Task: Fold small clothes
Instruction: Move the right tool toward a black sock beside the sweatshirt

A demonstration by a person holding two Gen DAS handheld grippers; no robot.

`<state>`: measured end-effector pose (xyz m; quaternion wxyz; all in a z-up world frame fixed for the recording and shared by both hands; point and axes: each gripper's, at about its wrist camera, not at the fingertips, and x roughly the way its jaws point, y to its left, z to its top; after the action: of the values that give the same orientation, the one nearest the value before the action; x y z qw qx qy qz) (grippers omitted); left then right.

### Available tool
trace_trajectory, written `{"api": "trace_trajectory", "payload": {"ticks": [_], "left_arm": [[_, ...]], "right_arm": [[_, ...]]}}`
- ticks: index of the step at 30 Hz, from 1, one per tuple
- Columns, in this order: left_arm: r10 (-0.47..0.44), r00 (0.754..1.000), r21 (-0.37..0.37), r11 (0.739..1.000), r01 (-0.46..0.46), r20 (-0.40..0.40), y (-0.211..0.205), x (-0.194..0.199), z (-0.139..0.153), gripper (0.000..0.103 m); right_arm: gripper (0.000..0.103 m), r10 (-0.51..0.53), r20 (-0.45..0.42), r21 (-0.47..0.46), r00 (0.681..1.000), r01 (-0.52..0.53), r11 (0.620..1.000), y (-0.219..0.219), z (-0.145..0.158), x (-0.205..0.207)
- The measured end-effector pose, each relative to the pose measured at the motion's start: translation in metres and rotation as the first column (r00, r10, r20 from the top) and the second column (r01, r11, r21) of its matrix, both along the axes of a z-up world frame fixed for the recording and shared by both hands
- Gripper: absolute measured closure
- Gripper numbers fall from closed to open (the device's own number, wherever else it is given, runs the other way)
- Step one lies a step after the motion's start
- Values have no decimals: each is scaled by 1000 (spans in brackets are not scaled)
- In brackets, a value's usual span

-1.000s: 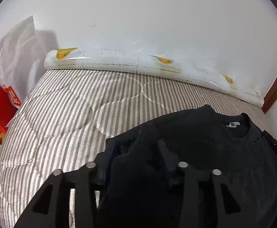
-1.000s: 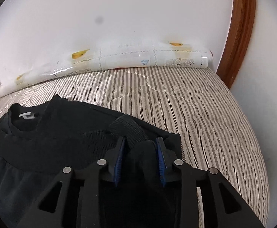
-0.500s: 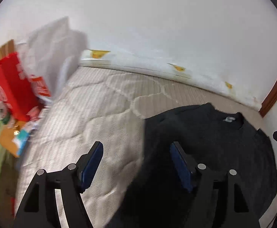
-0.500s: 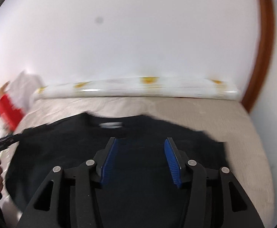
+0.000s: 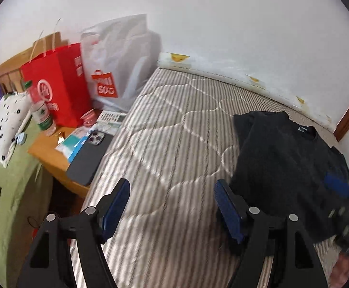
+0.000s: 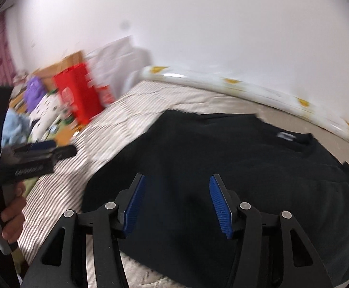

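A black sweater (image 5: 284, 158) lies flat on the striped mattress (image 5: 174, 148), neck label toward the wall, sleeves folded in. In the right wrist view it (image 6: 222, 158) fills the middle. My left gripper (image 5: 172, 204) is open and empty, over bare mattress left of the sweater. It also shows in the right wrist view (image 6: 54, 152), held in a hand at the left. My right gripper (image 6: 177, 199) is open and empty, just above the sweater's lower part; it shows blurred at the right edge of the left wrist view (image 5: 340, 187).
A wooden bedside table (image 5: 47, 153) at the left holds a phone (image 5: 90, 158), a remote, a bottle (image 5: 41, 115), a red bag (image 5: 59, 81) and a white bag (image 5: 117, 62). A plastic-wrapped roll (image 5: 246, 79) lies along the wall. A green-covered surface (image 5: 6, 192) is lower left.
Both grippers let go of the sweater's folded sleeves, opened and pulled back. The left one swung left over bare mattress; the right one turned left above the sweater.
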<state>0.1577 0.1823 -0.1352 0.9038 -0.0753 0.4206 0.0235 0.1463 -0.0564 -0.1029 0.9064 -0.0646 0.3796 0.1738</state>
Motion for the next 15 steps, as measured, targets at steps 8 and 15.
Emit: {"api": "trace_trajectory", "payload": {"ticks": [8, 15], "left_arm": [[-5, 1000, -60, 998, 6, 20, 19, -26, -13, 32], [15, 1000, -120, 993, -12, 25, 36, -27, -21, 32]], "right_arm": [[48, 160, -54, -107, 986, -165, 980, 61, -43, -49], [48, 177, 13, -328, 984, -163, 930, 89, -79, -59]]}}
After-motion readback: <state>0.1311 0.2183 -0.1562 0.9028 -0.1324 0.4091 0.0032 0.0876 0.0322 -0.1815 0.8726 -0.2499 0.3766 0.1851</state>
